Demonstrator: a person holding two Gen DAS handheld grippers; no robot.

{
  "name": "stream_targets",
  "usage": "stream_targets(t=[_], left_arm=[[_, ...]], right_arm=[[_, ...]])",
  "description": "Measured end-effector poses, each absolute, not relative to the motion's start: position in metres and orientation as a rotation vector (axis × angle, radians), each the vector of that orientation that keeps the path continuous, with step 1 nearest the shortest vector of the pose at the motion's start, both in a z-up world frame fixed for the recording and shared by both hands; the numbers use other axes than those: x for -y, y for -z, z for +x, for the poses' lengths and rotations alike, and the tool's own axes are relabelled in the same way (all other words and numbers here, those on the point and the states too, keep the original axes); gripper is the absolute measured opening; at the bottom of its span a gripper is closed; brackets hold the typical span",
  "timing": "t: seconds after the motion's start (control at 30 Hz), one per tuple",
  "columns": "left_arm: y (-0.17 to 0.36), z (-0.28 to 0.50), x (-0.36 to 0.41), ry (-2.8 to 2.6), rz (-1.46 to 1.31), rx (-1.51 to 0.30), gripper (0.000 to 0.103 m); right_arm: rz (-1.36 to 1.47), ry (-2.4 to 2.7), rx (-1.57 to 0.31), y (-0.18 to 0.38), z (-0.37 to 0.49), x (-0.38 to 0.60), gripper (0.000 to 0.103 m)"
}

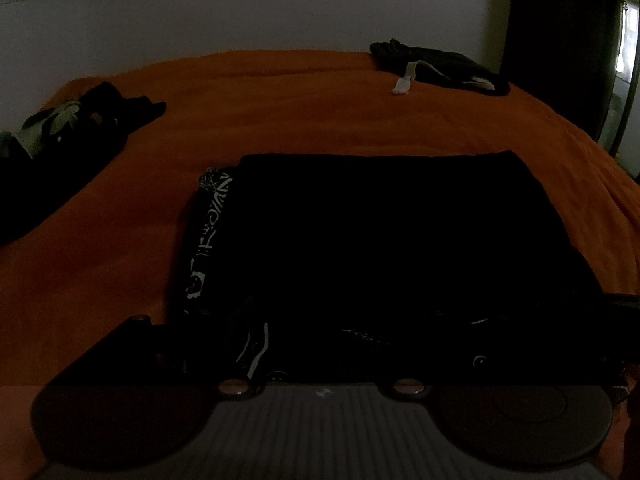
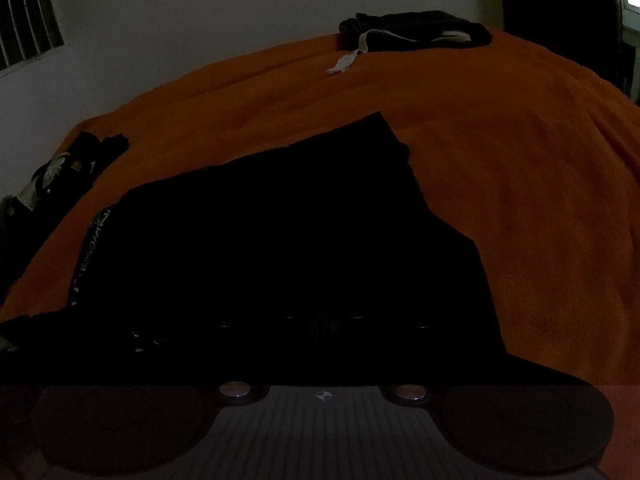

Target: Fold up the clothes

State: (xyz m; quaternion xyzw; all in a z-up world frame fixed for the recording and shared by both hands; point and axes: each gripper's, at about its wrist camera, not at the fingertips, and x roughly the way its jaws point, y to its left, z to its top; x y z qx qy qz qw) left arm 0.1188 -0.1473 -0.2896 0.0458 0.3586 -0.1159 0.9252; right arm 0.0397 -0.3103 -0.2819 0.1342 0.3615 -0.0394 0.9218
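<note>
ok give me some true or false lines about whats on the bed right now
1. The black garment lies on an orange bedspread. True.
2. White print shows along the garment's left edge. True.
3. The bedspread is blue. False: it is orange.
4. A dark pile with a pale strap sits at the far right of the bed. True.
5. Nothing lies at the bed's left edge. False: a dark heap with a leaf print is there.
6. The black garment hangs on the wall. False: it lies flat on the bed.
</note>
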Motion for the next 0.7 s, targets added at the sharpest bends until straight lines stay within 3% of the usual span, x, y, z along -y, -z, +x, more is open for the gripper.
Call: stream_targets(t=[0.7], left_arm=[[0.2896,0.1188,0.1462,0.237,0.095,-0.733,0.075]], right_arm=[[0.264,0.082,-0.740,0.2824,0.0414,0.3079,0.000]])
